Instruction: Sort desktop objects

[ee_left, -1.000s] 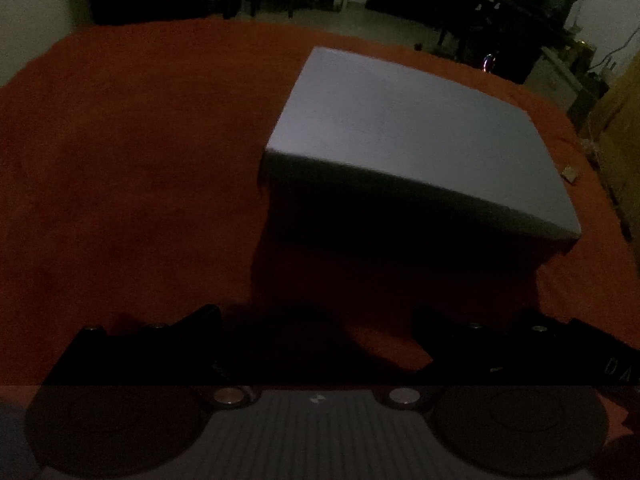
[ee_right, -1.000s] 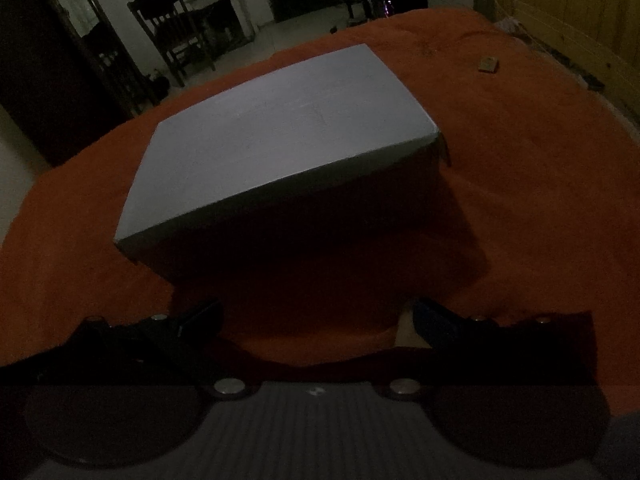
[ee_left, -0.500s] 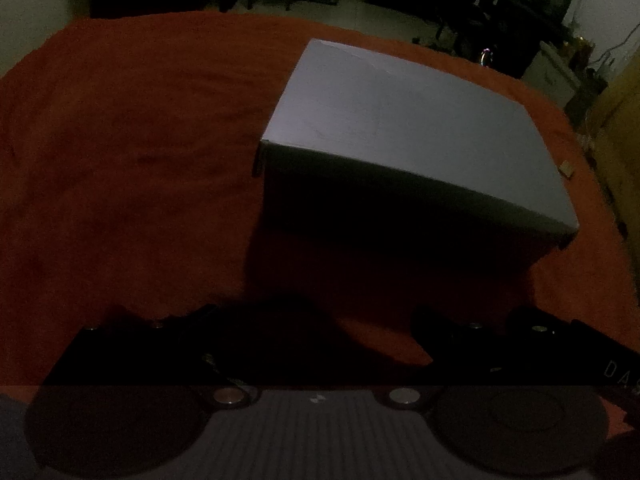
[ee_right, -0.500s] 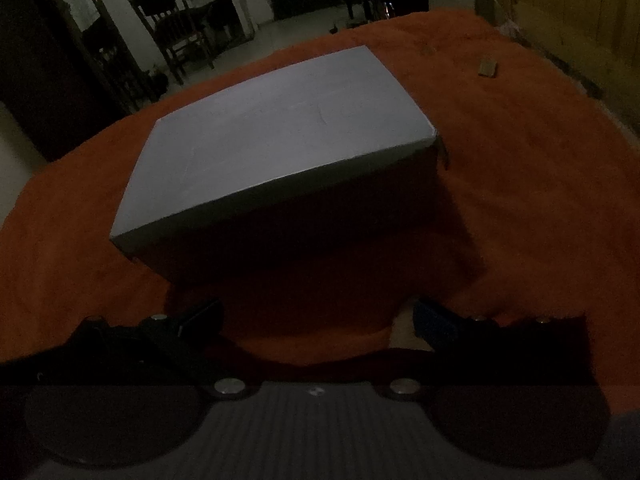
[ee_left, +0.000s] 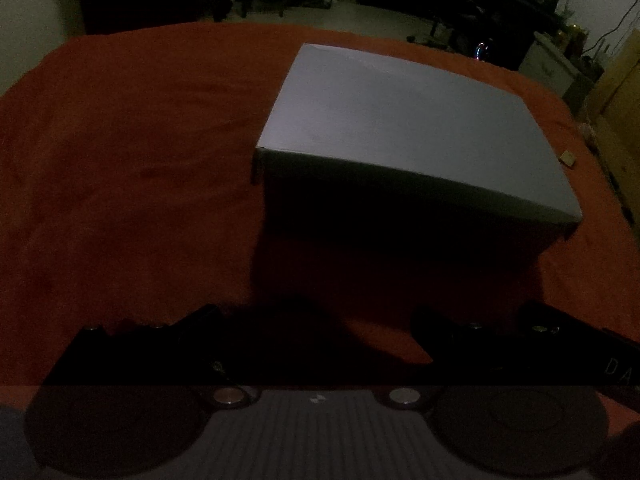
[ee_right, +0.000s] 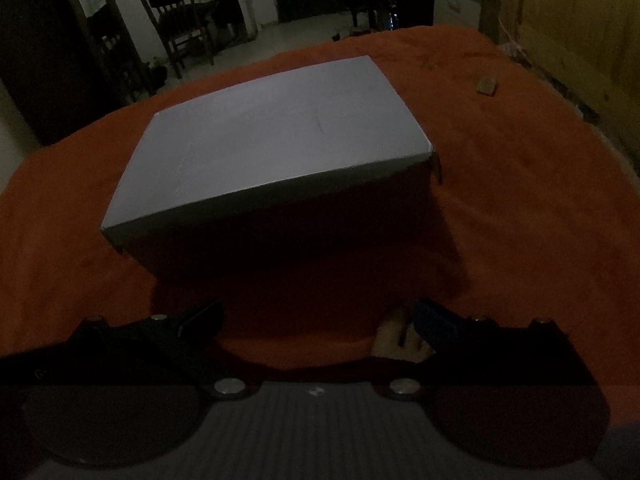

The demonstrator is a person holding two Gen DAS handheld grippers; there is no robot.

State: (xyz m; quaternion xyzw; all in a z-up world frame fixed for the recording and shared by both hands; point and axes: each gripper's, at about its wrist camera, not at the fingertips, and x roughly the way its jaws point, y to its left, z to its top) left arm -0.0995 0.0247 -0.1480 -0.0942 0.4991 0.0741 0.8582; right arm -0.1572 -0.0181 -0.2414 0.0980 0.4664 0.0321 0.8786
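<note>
box front wall [ee_left: 400, 224]: lost in shadow; contents hidden by closed lid
small tan object [ee_right: 486, 84]: too small to identify

Grey box [ee_left: 400, 120] [ee_right: 272, 136] is showing a plain pale-grey top and shadowed dark sides. Cloth [ee_left: 120, 160] [ee_right: 520, 200] is appearing rust-orange, unpatterned. Small tan block [ee_right: 486, 84] [ee_left: 567, 157] is lying near the cloth's right edge. Gripper fingers [ee_right: 434, 316] are looking black, one tipped blue.
</note>
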